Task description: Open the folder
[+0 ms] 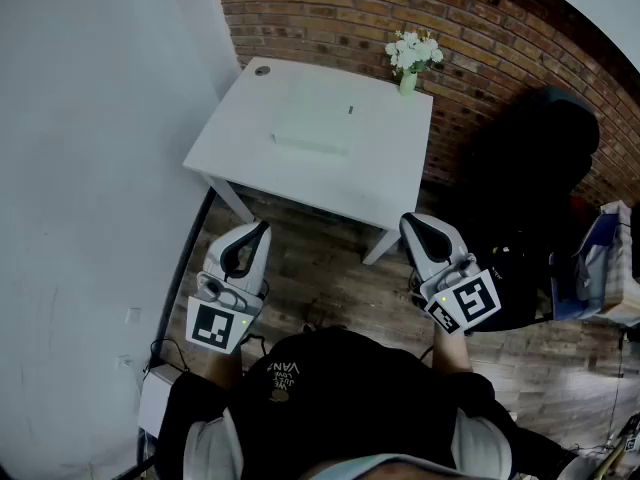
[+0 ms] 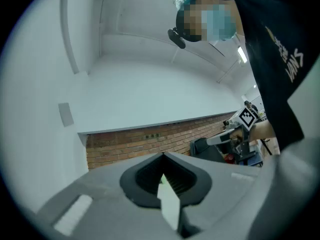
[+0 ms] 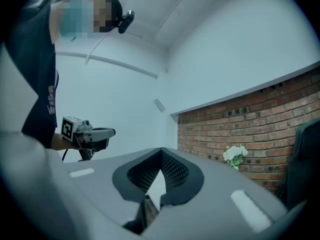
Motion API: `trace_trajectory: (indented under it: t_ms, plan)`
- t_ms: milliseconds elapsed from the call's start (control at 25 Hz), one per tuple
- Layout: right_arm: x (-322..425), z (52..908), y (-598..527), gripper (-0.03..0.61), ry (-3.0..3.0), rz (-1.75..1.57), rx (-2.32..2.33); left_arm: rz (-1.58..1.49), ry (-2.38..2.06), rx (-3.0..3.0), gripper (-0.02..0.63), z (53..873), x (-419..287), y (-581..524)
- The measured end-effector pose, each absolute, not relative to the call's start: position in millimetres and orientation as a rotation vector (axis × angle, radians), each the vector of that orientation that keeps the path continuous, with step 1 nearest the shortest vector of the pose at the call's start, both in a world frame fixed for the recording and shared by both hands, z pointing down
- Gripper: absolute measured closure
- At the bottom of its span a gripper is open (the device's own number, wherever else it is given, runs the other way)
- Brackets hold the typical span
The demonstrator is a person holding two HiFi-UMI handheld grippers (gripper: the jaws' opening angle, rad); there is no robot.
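Observation:
A pale, flat folder (image 1: pixel 312 128) lies closed near the middle of the white table (image 1: pixel 390 188), with a small dark mark by its far edge. Both grippers hang level in front of the person's body, short of the table's near edge and over the wooden floor. The left gripper (image 1: pixel 262 226) is shut, and in its own view the jaw tips (image 2: pixel 162 156) meet with nothing between them. The right gripper (image 1: pixel 408 220) is shut too, its jaws (image 3: pixel 161 151) closed on nothing. Neither touches the folder.
White flowers in a vase (image 1: pixel 412 56) stand at the table's far right corner by the brick wall (image 1: pixel 330 18). A black chair (image 1: pixel 530 168) sits to the table's right, and a white wall (image 1: pixel 90 168) runs along its left. Cables lie on the floor at lower left.

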State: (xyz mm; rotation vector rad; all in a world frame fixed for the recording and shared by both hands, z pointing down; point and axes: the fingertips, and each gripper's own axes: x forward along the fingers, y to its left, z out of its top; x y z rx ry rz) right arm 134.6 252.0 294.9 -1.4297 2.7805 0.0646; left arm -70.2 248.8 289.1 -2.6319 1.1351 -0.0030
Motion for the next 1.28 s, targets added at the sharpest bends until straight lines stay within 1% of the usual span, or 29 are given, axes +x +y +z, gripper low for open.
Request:
trace_trajectory:
  t_ms: [680, 960, 1280]
  plan:
    - [159, 302, 258, 0.578, 2.733, -0.036, -1.313, -0.003, 1.234, -2.612, 0.627, 305, -60, 256]
    - [162, 309, 234, 0.578, 2.701, -0.079, -1.353, 0.007, 1.185, -2.645, 0.627, 312, -54, 228]
    - [145, 304, 184, 0.578, 2.671, -0.064, -1.425, -0.007, 1.094, -2.665, 0.627, 308, -62, 166]
